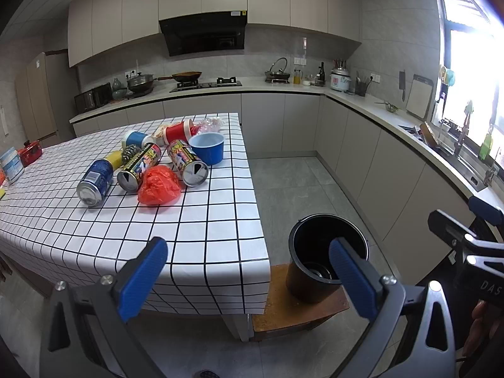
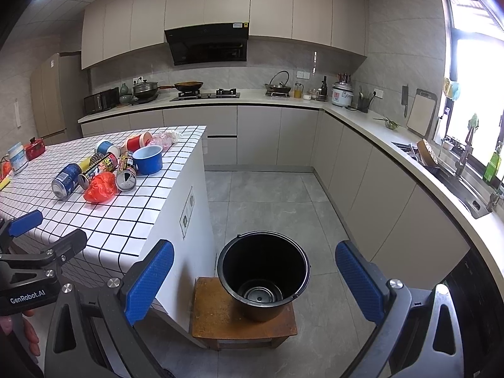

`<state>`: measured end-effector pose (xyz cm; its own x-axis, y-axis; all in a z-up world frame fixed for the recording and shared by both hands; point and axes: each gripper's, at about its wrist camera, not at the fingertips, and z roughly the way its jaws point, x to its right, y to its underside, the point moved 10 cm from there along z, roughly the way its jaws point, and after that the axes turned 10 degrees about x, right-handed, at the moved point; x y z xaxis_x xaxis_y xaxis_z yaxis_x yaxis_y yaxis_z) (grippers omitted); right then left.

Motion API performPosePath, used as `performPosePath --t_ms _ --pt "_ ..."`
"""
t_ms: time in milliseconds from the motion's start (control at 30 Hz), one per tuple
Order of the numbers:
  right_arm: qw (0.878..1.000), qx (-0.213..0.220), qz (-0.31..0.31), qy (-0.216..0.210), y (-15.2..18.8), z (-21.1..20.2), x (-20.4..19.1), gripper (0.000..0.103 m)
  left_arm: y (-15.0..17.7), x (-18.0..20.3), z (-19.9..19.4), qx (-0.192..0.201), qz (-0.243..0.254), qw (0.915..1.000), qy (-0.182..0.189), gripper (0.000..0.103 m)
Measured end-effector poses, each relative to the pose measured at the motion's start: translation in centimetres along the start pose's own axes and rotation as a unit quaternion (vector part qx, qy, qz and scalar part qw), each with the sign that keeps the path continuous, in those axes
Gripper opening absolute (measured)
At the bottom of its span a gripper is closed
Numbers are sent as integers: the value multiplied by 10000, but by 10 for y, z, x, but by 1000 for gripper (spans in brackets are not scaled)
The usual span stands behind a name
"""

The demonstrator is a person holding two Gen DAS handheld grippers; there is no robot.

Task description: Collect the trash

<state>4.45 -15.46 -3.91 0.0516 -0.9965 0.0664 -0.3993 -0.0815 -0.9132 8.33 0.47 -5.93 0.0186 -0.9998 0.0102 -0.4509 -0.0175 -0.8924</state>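
Trash lies on the checked table (image 1: 204, 220): a crumpled red plastic bag (image 1: 159, 186), a blue can (image 1: 94, 181), two printed cans on their sides (image 1: 138, 167) (image 1: 188, 162), a blue bowl (image 1: 208, 147), a red cup (image 1: 178, 132) and a blue-white cup (image 1: 137, 138). A black bucket (image 2: 263, 271) stands empty on a low wooden stool (image 2: 242, 318) beside the table. My left gripper (image 1: 249, 280) is open and empty above the table's near corner. My right gripper (image 2: 255, 283) is open and empty in front of the bucket. The pile also shows in the right wrist view (image 2: 100, 187).
A red box (image 1: 30, 152) and a white tub (image 1: 11, 165) sit at the table's far left. Kitchen counters (image 2: 362, 116) with pots and a sink (image 2: 456, 176) run along the back and right walls. Grey tiled floor (image 2: 267, 195) lies between table and counters.
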Motion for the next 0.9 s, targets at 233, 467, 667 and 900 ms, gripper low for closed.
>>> performPosePath --t_ms 233,467,667,900 --pt "10000 1 1 -1 0 0 0 103 0 3 0 1 6 10000 0 103" --pt "10000 0 5 -9 0 1 0 103 -1 4 0 20 -9 10000 -12 103" --pt "10000 17 8 -14 -1 1 1 103 -1 3 0 17 -24 10000 -21 103" --pt "10000 18 13 -24 0 1 1 103 -1 3 -1 22 -40 10000 -14 103"
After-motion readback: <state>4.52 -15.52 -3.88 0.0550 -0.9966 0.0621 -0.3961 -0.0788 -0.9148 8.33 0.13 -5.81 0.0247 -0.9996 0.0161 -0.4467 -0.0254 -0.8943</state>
